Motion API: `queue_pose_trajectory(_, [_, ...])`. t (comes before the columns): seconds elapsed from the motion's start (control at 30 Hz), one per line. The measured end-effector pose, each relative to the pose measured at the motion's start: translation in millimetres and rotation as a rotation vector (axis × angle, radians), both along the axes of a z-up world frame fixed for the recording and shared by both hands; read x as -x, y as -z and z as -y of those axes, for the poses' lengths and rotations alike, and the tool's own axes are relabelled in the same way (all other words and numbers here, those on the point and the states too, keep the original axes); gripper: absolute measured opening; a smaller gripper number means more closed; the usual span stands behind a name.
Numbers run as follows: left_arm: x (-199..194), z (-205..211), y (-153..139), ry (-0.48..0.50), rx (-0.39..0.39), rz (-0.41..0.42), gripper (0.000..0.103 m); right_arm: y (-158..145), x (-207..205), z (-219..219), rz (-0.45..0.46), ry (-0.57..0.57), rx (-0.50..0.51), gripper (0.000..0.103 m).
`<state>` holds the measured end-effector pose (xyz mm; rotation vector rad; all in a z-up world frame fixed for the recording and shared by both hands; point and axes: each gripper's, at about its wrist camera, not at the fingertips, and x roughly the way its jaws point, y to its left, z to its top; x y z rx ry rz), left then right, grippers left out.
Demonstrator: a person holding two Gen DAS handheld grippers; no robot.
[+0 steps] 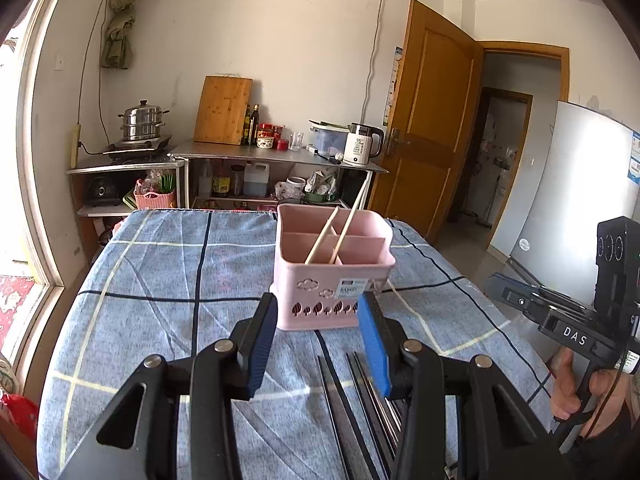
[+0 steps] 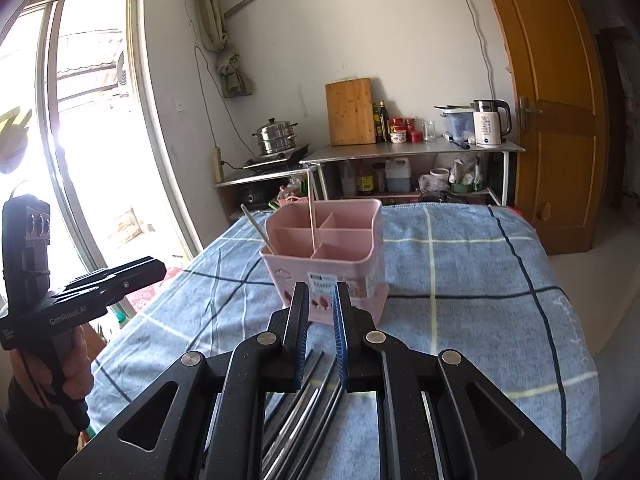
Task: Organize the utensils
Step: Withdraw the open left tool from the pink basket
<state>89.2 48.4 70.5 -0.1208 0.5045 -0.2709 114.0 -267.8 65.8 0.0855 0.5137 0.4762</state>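
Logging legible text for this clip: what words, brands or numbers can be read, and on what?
"DAS": on the right tool's body, seen from the left wrist.
"GenRobot.AI": on the left tool's body, seen from the right wrist.
"55": on the white kettle.
Sticker on the pink caddy: print too blurred.
Fridge stickers: unreadable.

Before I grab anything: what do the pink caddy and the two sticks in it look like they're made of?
Pink caddy: likely moulded plastic, matte, with thin uniform walls, punched cloud and tree cut-outs and a stuck-on label.
Two sticks: pale tan, dull and slender; they look like wooden or bamboo chopsticks, though which one is unclear.
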Motion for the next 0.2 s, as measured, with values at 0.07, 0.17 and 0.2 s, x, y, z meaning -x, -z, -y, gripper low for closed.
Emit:
queue_pose_trajectory(0.07, [10, 1, 9, -0.002, -0.005, -0.007, 0.044, 9, 8, 3, -0.019, 0.006, -0.002, 0.012])
queue_pose_trajectory(0.17, [19, 3, 22, -0.007, -0.008, -0.03, 0.044, 21, 17, 9, -0.049, 0.02, -0.01, 0.012])
queue_pose_trajectory(0.2, [22, 4, 26, -0.006, -0.006, -0.04, 0.044, 25, 19, 10, -0.06, 0.021, -0.013, 0.012])
